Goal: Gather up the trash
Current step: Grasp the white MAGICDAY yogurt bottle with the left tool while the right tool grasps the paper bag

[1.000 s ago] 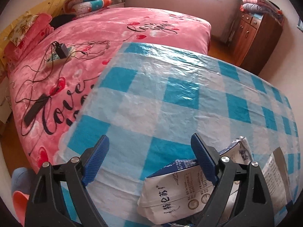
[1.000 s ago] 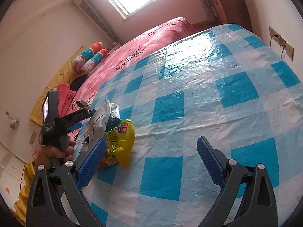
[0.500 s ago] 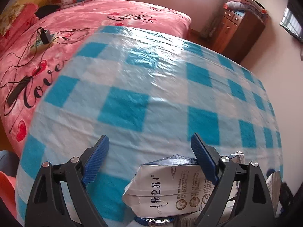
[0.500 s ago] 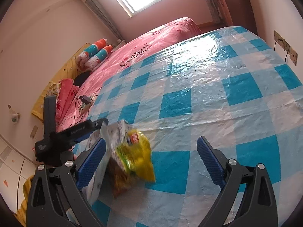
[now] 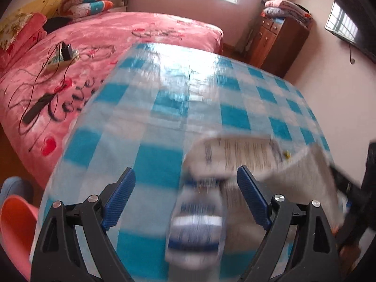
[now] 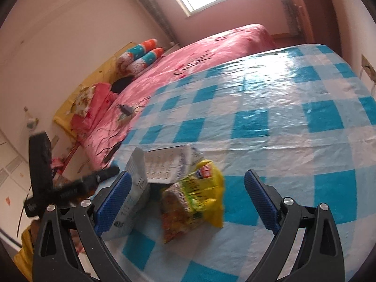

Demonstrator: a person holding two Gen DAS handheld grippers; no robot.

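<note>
- On the table under the glossy blue-and-white checked plastic cloth (image 6: 270,108), near its front-left corner, we count three pieces of trash in the right wrist view: one yellow crinkled snack wrapper (image 6: 195,197), one flattened white milk carton with blue print (image 6: 166,166), one pale grey-white foil pouch (image 6: 131,202); all three lie bunched together, touching or overlapping.
- Left gripper (image 5: 185,199): blue-padded jaws stand wide; a blurred blue-and-white striped object (image 5: 195,230) shows between them, but we cannot tell whether a pad touches it; we judge nothing is clamped.
- Right gripper (image 6: 188,204): jaws wide, nothing pressed; the yellow wrapper sits between and just ahead of the pads, the grey pouch against the left pad's side.
- Risk one: the left view is heavily smeared; closing while the hand travels could miss the carton or pinch the cloth instead; cause is speed and slippery plastic.
- Risk two: the pile lies close to the table edge; a sideways nudge from either finger could push the pouch or carton off to the floor.
- Risk three: both tools converge on one small heap; the fingers may collide or grab the same piece.
- Risk four: the thin wrapper may slide out of a shallow pinch.
- Count of tools: two grippers; one pink bed (image 6: 211,54) behind, not involved.
</note>
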